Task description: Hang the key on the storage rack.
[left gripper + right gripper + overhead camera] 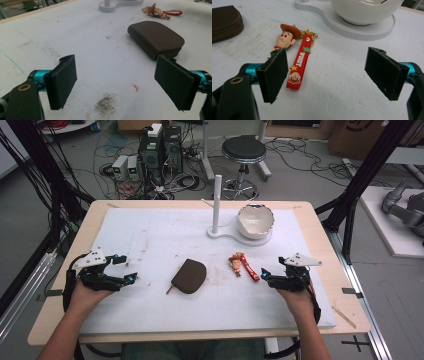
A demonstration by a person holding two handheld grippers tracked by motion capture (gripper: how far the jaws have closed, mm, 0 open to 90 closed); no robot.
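Note:
A brown zip pouch point(189, 276) lies mid-table, also in the left gripper view point(156, 38) and at the corner of the right gripper view point(225, 22). A cowboy-figure keychain point(235, 262) with a red strap point(248, 268) lies to its right; close up, the figure's head point(287, 36) and red strap point(300, 62) sit just ahead of my right gripper's left jaw. My left gripper point(126, 268) rests open on the board at the left, nothing between its jaws point(115, 82). My right gripper point(266, 272) stands open beside the strap, empty point(327, 75).
A white stand point(216, 185) with a post and a round base holds a white bowl point(255, 220) at the back right of the white board point(150, 235). A dirt smudge point(105, 105) marks the board. Stool, computers and cables stand on the floor beyond the table.

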